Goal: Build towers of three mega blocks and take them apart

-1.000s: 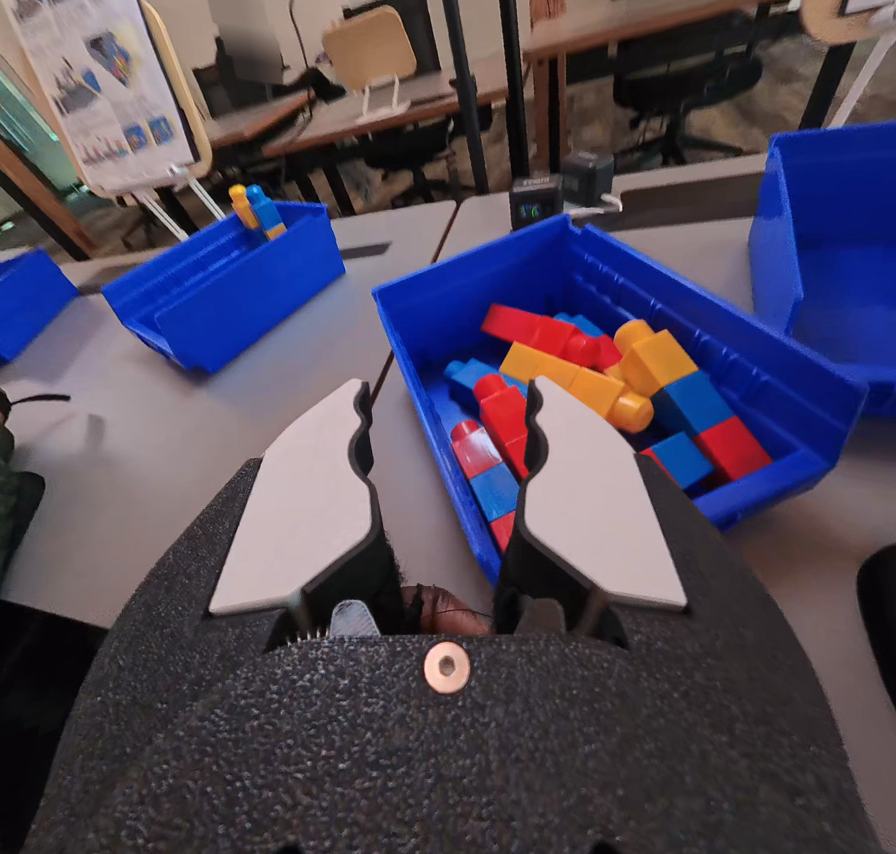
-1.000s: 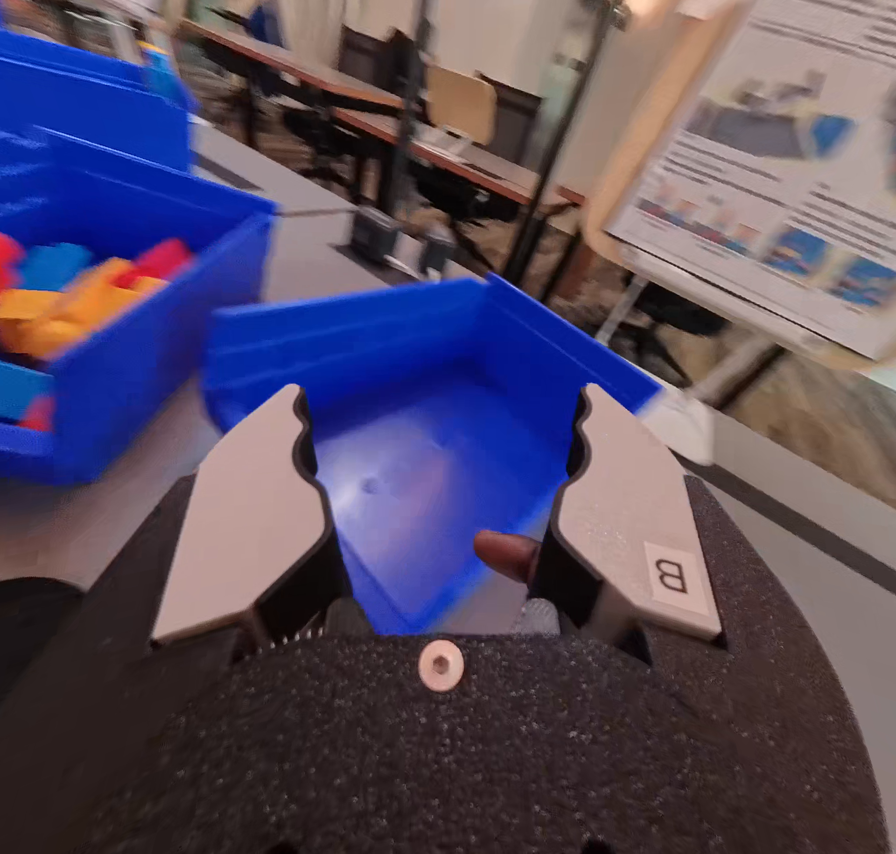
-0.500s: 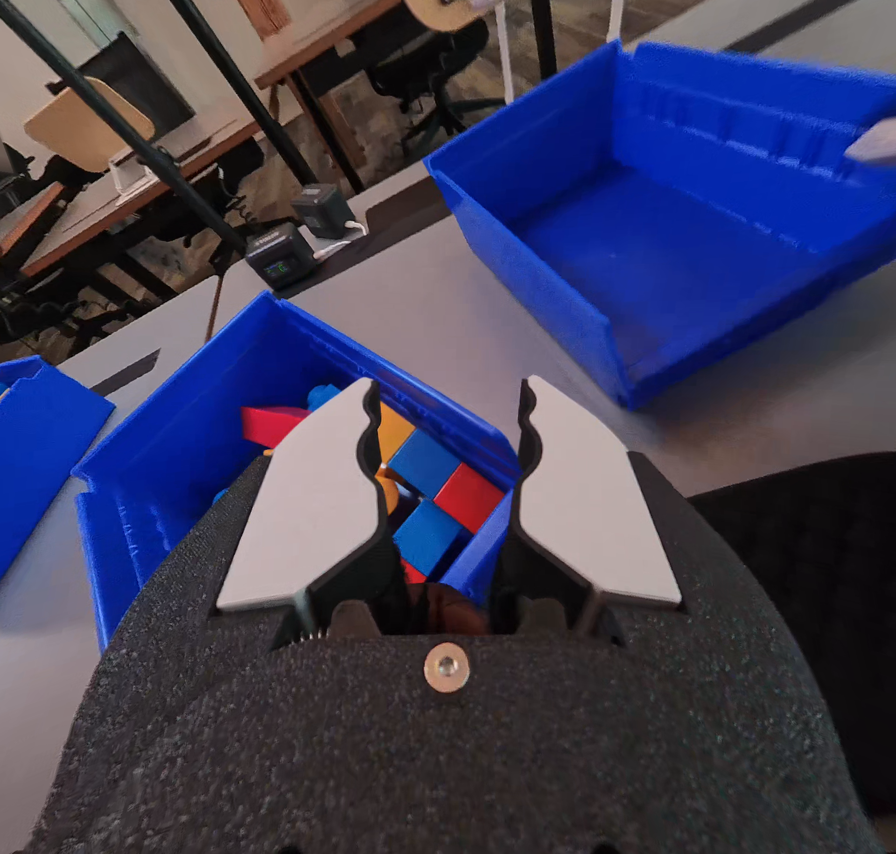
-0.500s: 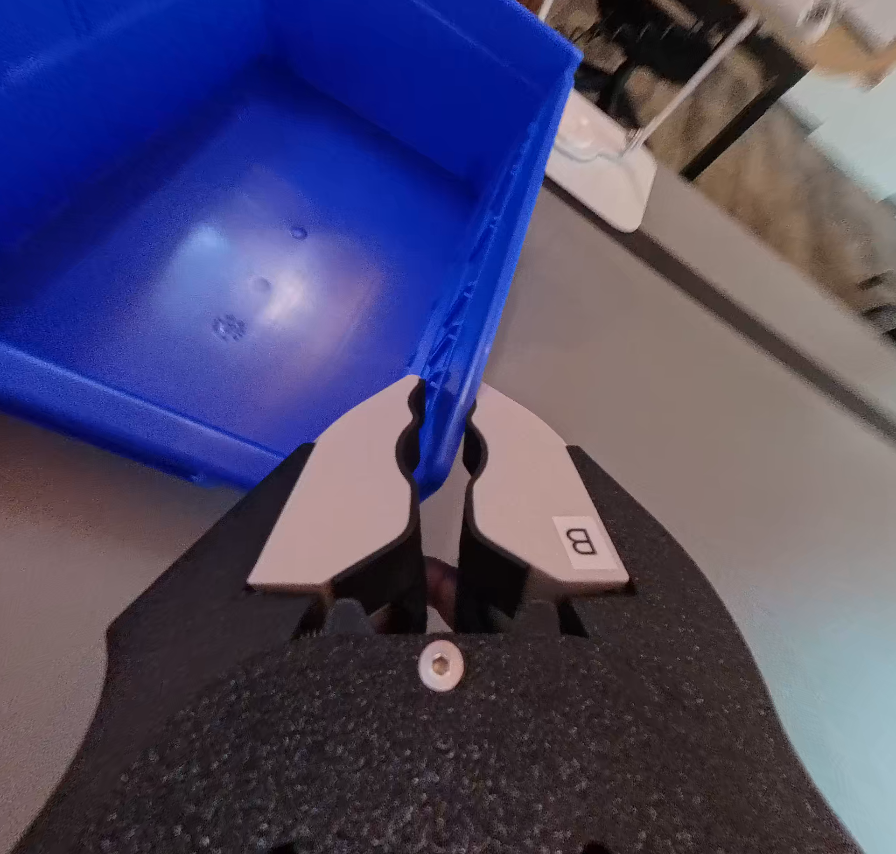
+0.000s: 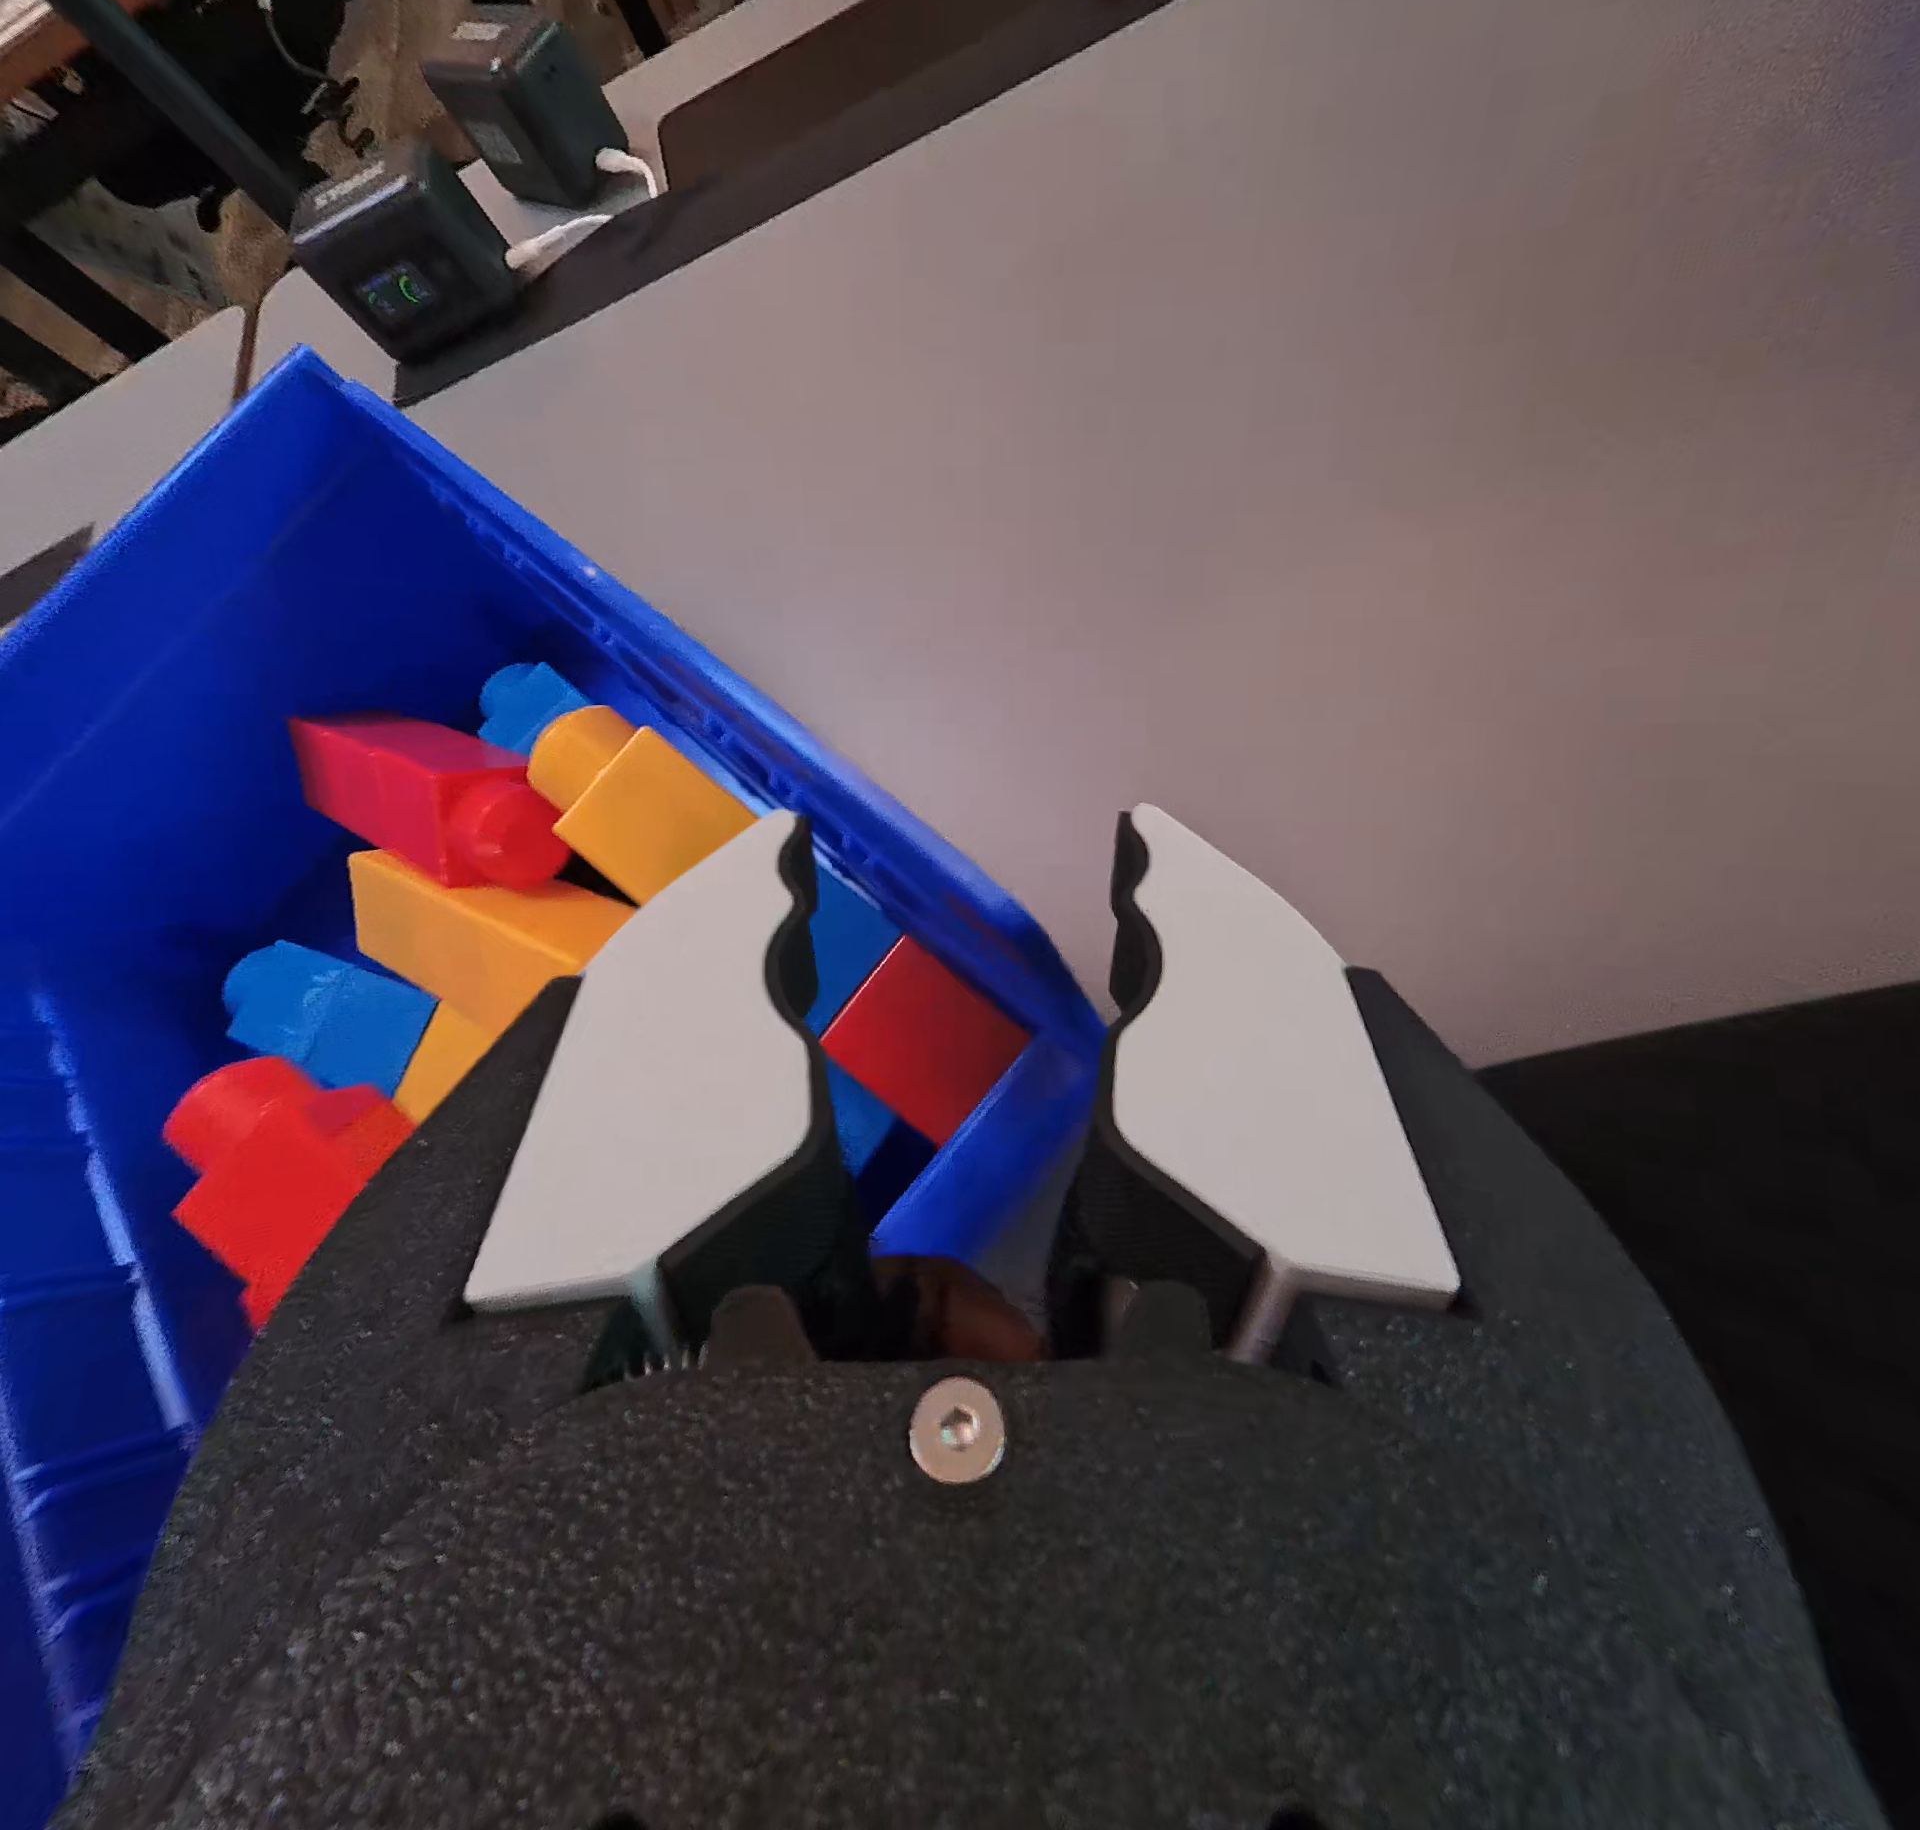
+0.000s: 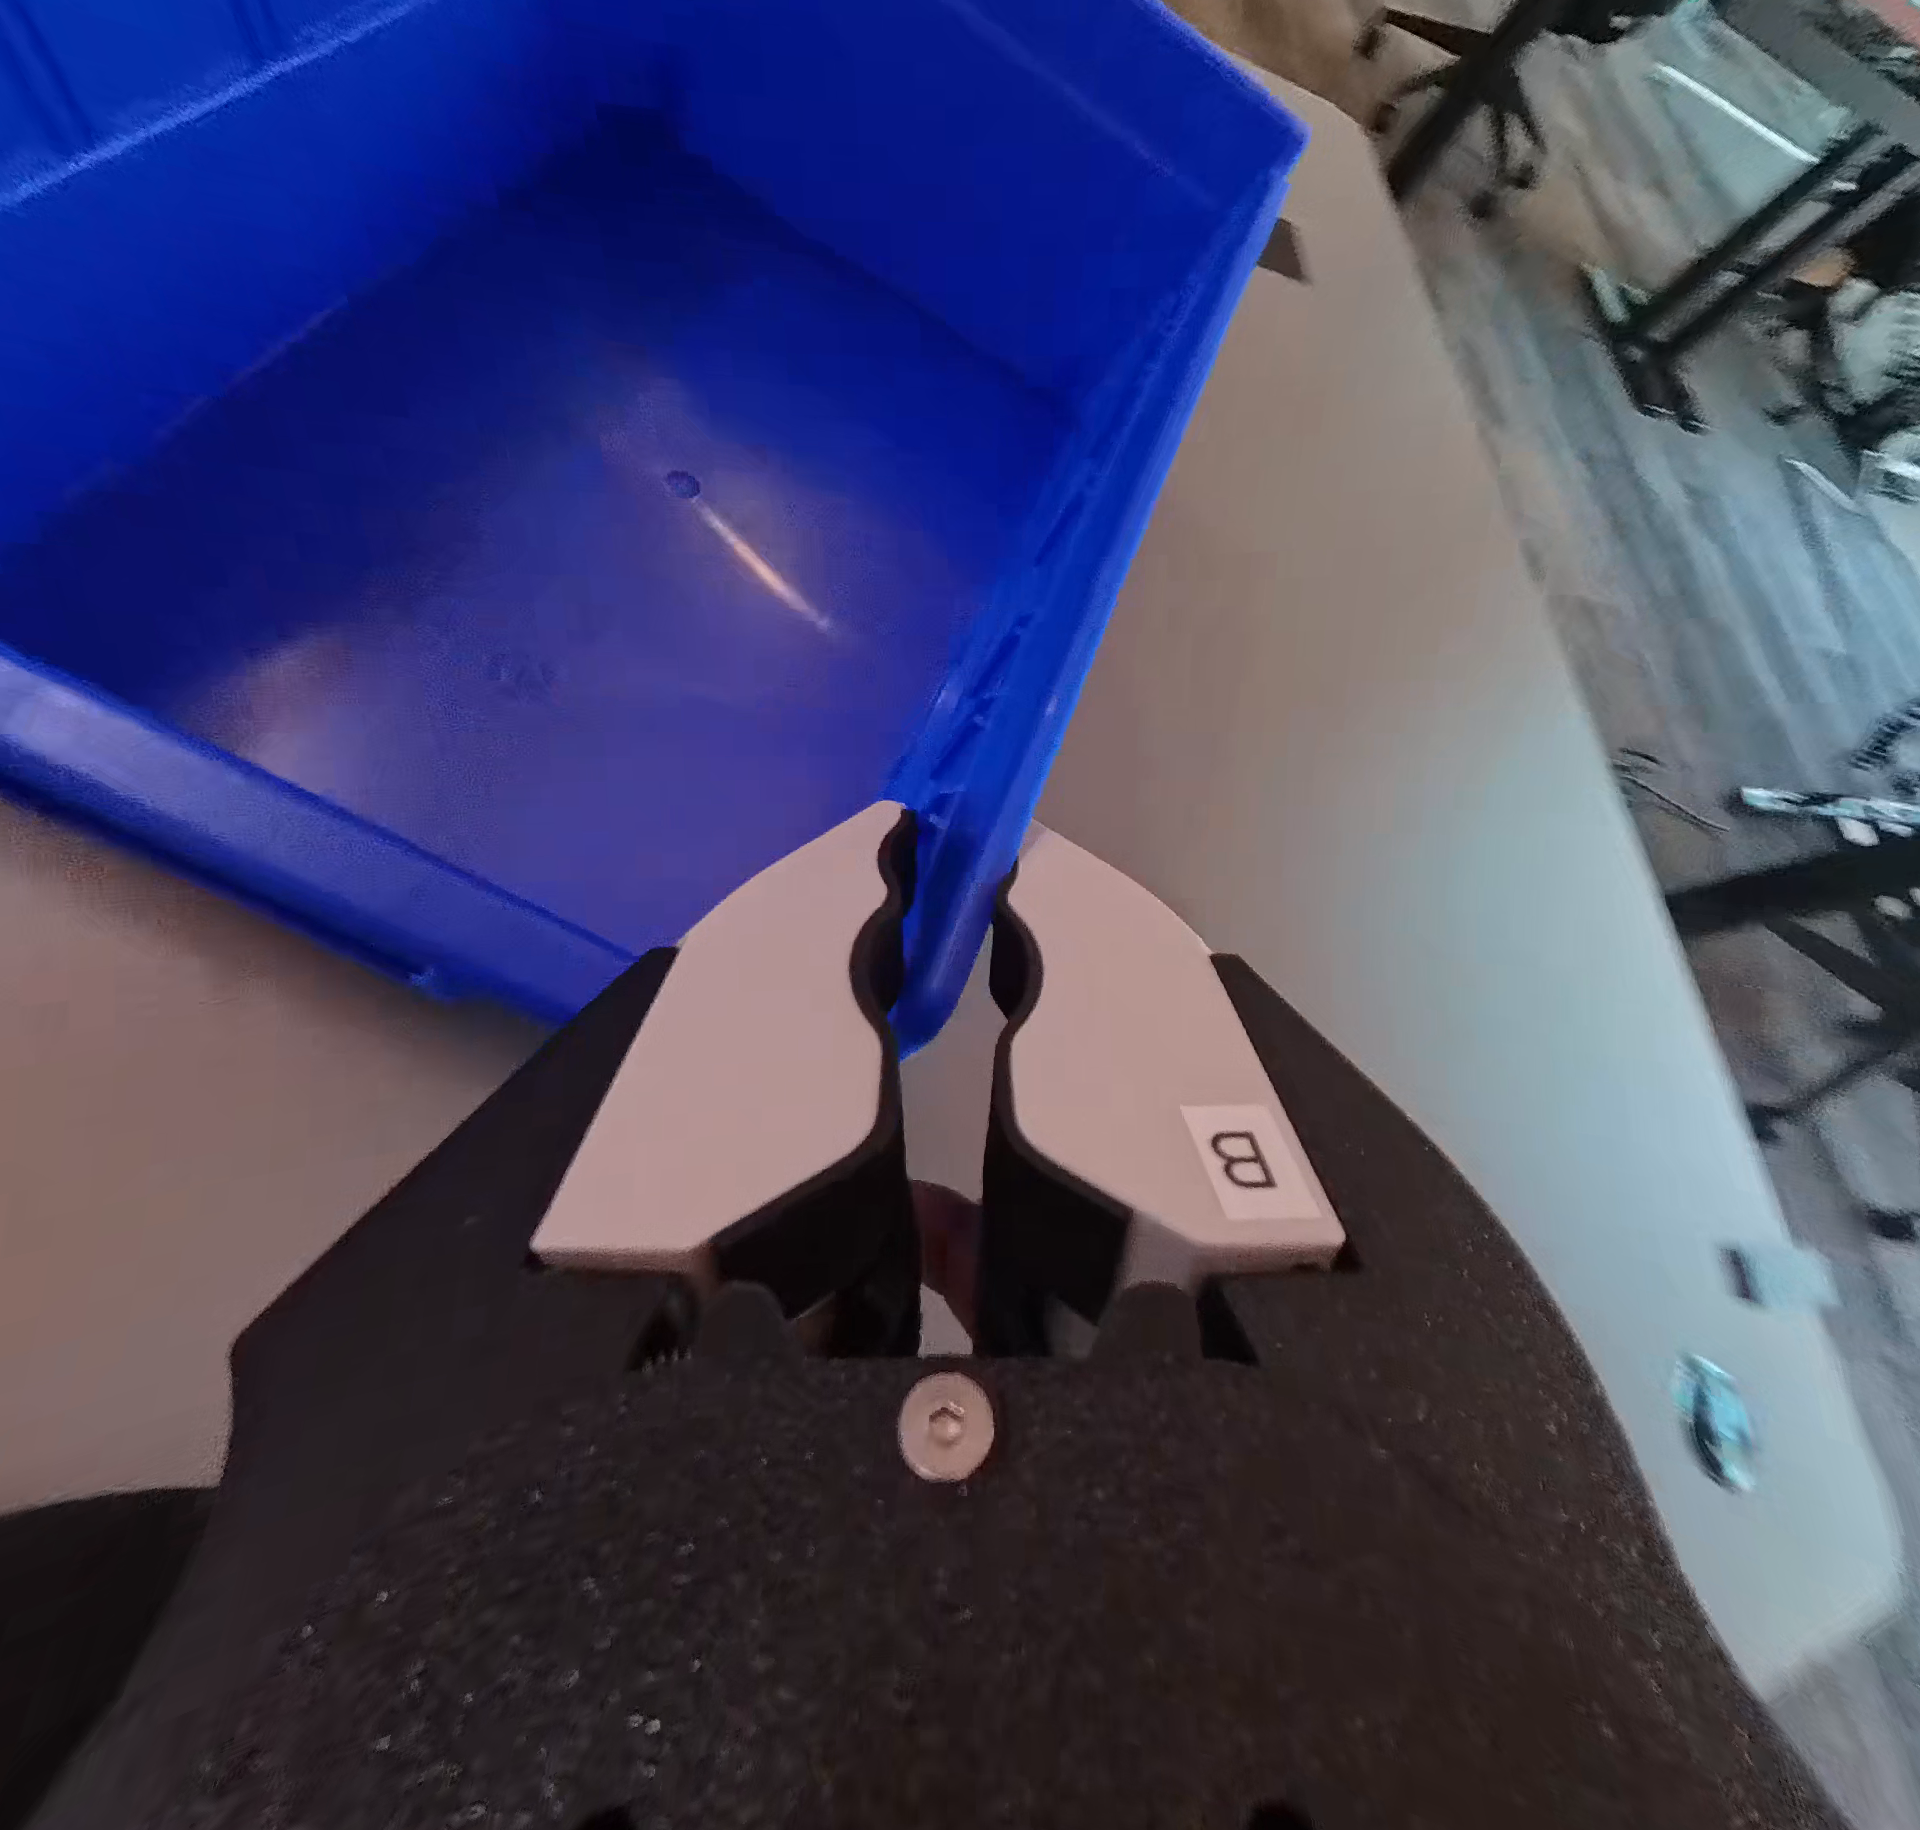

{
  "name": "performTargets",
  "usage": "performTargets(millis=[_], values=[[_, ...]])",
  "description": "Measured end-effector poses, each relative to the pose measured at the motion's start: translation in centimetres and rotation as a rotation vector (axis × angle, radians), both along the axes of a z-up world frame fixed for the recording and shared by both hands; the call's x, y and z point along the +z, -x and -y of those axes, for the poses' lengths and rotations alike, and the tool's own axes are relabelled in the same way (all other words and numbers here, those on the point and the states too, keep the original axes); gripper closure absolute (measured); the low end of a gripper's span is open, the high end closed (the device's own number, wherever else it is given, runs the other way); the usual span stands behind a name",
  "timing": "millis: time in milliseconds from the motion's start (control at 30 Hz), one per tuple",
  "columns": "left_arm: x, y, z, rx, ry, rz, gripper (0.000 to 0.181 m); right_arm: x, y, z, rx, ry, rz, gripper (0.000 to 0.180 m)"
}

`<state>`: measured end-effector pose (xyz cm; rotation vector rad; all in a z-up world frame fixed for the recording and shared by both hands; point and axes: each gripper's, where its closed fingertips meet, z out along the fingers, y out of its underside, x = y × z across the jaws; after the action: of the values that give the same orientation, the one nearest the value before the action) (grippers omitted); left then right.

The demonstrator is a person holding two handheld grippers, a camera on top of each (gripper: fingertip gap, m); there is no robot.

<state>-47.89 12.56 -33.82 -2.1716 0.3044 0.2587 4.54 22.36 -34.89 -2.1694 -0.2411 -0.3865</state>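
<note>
Where the left gripper (image 5: pixel 956 850) is concerned, we find its jaws spread, straddling the near corner of a blue bin (image 5: pixel 156 700): the left finger sits over the bin's interior, the right finger outside the wall over the grey table (image 5: pixel 1299 450), and neither finger visibly presses the wall. To the left of and beyond the jaws, the mega blocks (image 5: pixel 457 907) lie heaped inside this bin, red, orange and blue, loose and on their sides; a red block (image 5: pixel 920 1037) shows directly between the fingers. Far beyond the jaws, two dark box-shaped devices (image 5: pixel 416 253) with white cables stand at the table's far edge. The tool is angled downward over the corner.

Turning to the right gripper (image 6: pixel 956 824), we find its jaws pinching the right side wall of a second blue bin (image 6: pixel 727 253) near its front corner. That bin's floor, left of and ahead of the jaws, holds no blocks. We note the tool tilted downward.
</note>
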Motion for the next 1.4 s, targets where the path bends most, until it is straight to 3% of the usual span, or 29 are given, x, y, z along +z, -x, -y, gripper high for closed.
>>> performTargets(millis=[67,200,733,900,967,1033,1233,1400], values=[[-0.4,0.5,-0.8,0.046,-0.030,-0.017,0.138,0.0,-2.7,1.1,-0.049,0.006,0.036,0.167],[-0.3,-0.3,-1.7,0.035,-0.053,-0.068,0.141,0.0,-5.9,2.5,-0.041,-0.013,-0.006,0.168],[-0.5,-18.2,-2.5,-0.419,-0.071,0.027,0.140,0.2,-6.1,2.8,0.255,-0.074,-0.002,0.168],[-0.5,-18.4,-2.2,-0.433,-0.047,0.092,0.134,0.2,-6.2,2.7,0.298,-0.110,0.025,0.161],[0.3,-18.0,-1.7,-0.440,-0.053,0.135,0.127,-0.1,-6.1,3.1,0.297,-0.096,-0.028,0.130],[2.0,-17.3,-1.3,-0.448,-0.089,0.216,0.126,0.5,-5.8,3.4,0.305,-0.132,-0.110,0.115],[6.4,-11.4,-3.6,-0.276,-0.227,0.329,0.132,6.7,-5.2,4.0,0.317,-0.475,-0.238,0.120],[2.0,-12.4,-5.5,-0.401,0.048,0.221,0.120,6.9,-3.9,3.9,0.342,-0.462,-0.150,0.121]])
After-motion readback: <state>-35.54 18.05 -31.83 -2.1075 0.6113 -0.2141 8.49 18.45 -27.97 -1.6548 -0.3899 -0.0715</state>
